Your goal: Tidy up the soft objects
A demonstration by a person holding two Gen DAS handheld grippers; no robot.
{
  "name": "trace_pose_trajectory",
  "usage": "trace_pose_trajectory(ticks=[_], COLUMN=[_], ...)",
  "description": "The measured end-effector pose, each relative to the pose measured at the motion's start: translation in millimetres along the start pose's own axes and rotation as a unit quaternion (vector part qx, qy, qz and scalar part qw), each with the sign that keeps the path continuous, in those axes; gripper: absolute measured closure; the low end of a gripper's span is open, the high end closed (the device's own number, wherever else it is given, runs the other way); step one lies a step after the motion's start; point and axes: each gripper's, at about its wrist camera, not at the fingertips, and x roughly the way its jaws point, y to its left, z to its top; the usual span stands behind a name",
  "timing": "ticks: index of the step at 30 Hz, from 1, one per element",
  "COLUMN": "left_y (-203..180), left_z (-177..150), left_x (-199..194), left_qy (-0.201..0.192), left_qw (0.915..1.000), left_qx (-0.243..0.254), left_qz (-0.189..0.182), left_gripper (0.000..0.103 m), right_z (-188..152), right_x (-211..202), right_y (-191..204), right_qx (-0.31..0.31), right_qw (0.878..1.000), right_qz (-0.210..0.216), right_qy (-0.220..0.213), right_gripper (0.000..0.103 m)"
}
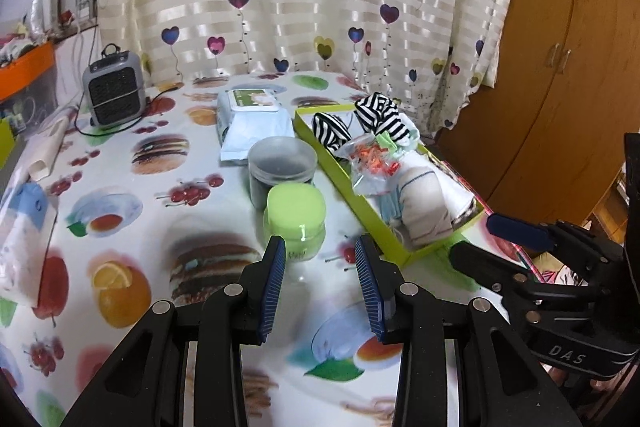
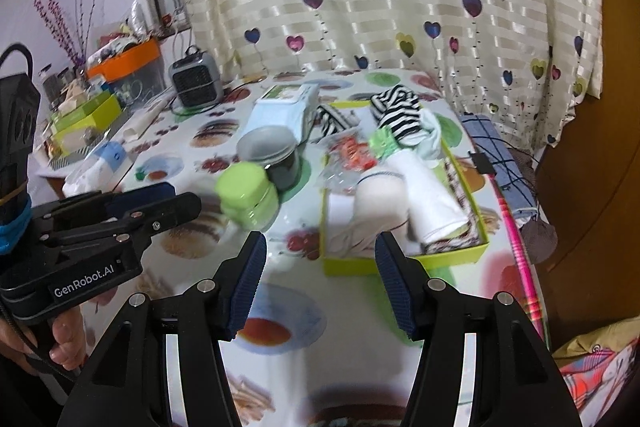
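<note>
On the food-print tablecloth (image 2: 280, 327), the lime box (image 2: 404, 261) of rolled socks lies just ahead of the right gripper (image 2: 322, 281), lengthwise away; left gripper (image 1: 320, 283) sits farther left. Both stand apart, empty.

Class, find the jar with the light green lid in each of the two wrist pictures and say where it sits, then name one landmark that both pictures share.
Left wrist view: the green-lidded jar stands at centre, just beyond the left gripper, left of the green box.
Right wrist view: the same jar is left of centre, again left of the green box.
Shared landmark: the grey-lidded jar directly behind it.
</note>
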Motion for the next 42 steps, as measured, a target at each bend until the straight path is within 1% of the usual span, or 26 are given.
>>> trace_pose_trajectory(ticks=[6,17,33,42], left_y=[1.3,-1.3,-1.6,-1.1], left_z=[-10.7,-23.6,-25.3,-25.5], left_x=[-10.1,-12.5,1.9,4.8], left_qy=[0.001,0.009,0.024,0.027], left_qw=[1.0,0.9998,0.9988,0.9987], left_qx=[0.001,-0.001,0.006,0.006], left_qz=[0.008,0.016,0.043,0.043], left_gripper=[0.069,0.069,0.069,0.069], right_z=[-4.1,-11.2,-14.0,-13.9], right_x=[-3.5,-6.4,5.8,11.7], right_y=[4.1,8.9,6.6,4.9], right_qx=[-0.002,-0.005,-0.008,-0.006], right_qw=[1.0,1.0,1.0,1.0], right_qz=[0.002,-0.002,-0.008,-0.008], right_qy=[0.002,0.01,0.023,0.029], right_gripper=[0.045,0.045,0.045,0.045])
